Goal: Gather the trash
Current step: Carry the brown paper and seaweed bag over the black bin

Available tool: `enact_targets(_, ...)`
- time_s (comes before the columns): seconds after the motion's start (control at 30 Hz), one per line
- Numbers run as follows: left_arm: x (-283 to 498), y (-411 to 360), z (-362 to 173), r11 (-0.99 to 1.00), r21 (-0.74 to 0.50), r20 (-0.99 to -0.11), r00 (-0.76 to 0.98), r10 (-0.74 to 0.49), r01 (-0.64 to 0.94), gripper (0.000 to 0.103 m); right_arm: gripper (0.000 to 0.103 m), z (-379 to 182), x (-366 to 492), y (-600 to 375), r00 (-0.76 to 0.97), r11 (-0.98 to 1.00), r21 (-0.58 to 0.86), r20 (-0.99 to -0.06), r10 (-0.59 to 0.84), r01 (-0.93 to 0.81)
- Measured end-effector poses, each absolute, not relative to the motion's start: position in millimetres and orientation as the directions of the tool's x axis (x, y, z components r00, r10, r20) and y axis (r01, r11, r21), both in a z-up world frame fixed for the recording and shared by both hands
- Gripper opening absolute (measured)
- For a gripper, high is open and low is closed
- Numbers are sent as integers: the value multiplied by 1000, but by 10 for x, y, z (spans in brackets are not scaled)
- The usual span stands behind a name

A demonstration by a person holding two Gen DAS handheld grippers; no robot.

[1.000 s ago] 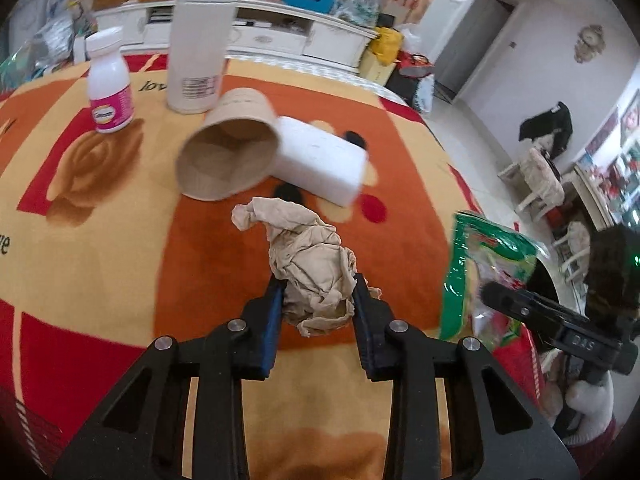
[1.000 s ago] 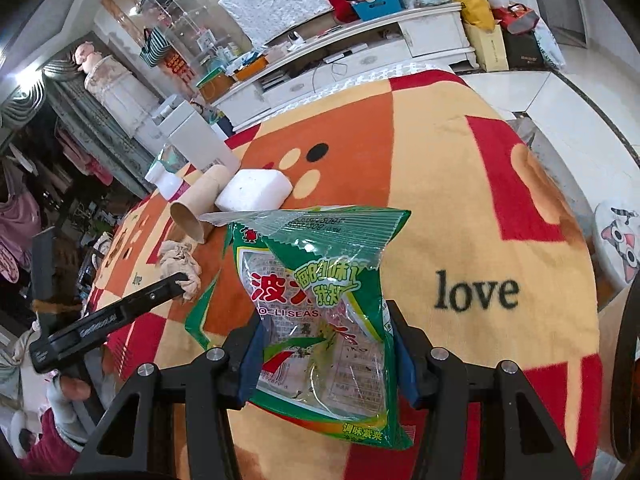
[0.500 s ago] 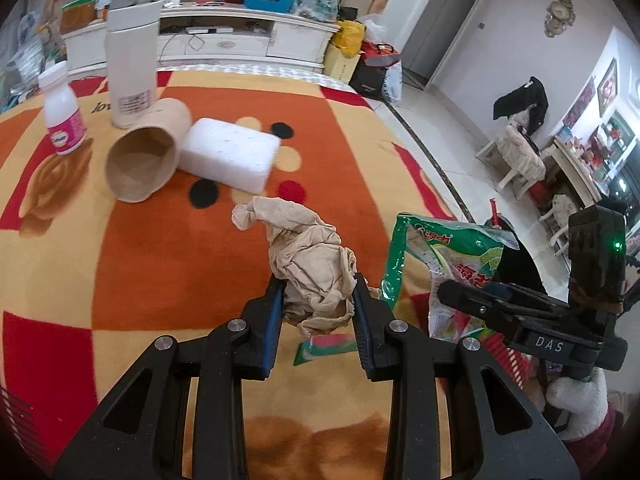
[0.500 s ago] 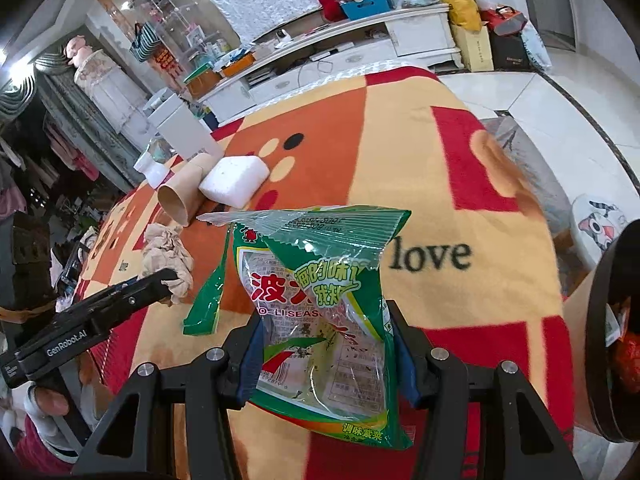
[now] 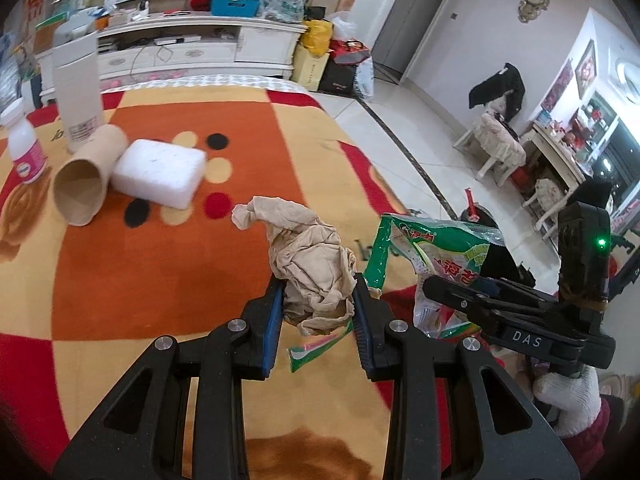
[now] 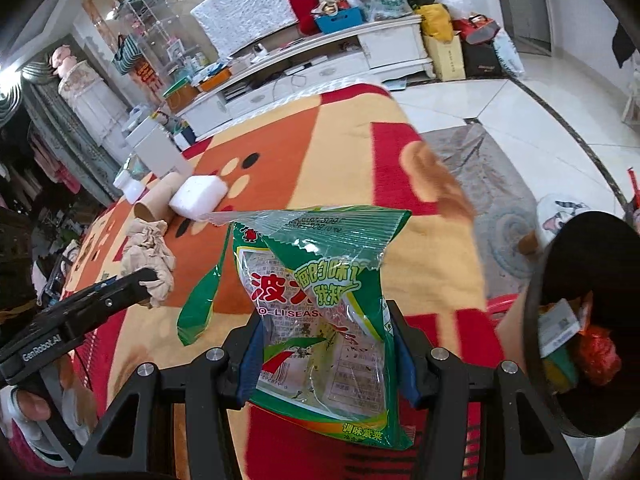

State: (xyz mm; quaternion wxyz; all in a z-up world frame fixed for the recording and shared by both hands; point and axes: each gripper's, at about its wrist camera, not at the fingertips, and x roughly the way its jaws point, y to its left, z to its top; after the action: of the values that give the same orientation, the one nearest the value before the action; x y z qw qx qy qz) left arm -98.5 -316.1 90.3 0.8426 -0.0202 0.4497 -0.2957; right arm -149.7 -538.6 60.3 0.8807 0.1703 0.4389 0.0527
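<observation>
My left gripper point(image 5: 319, 316) is shut on a crumpled beige paper wad point(image 5: 310, 264), held above the orange and red tablecloth point(image 5: 160, 272). My right gripper point(image 6: 326, 354) is shut on a green snack wrapper point(image 6: 324, 304), which also shows in the left wrist view as the wrapper point(image 5: 432, 248) at right. A black trash bin point(image 6: 588, 320) with rubbish inside stands at the right edge of the right wrist view, beside the table. In the right wrist view the left gripper point(image 6: 148, 280) with the paper wad point(image 6: 150, 254) sits at left.
On the table lie a cardboard tube point(image 5: 84, 180), a white foam block point(image 5: 158, 172), a small pink-labelled bottle point(image 5: 24, 144) and a tall white container point(image 5: 78, 96). A white cabinet point(image 5: 192, 52) stands behind. Tiled floor and a stool point(image 5: 500, 152) lie to the right.
Both grippers have moved back and to the right, away from the tube and foam block, each keeping its load. The black bin has come into the right wrist view.
</observation>
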Motion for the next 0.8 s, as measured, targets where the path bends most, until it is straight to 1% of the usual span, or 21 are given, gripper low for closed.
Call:
enact_targets(0.47, -1120, -3829, 860, 761, -310, -750, 345, -564, 570, 29, 53, 690, -1905, -6176, 638, 930, 312, -761, 121, 196)
enact_targets(0.8, -1171, -4438, 803, 700, -326, -752, 274, -599, 635, 29, 53, 645, -2196, -6731, 629, 906, 294, -777, 41, 304)
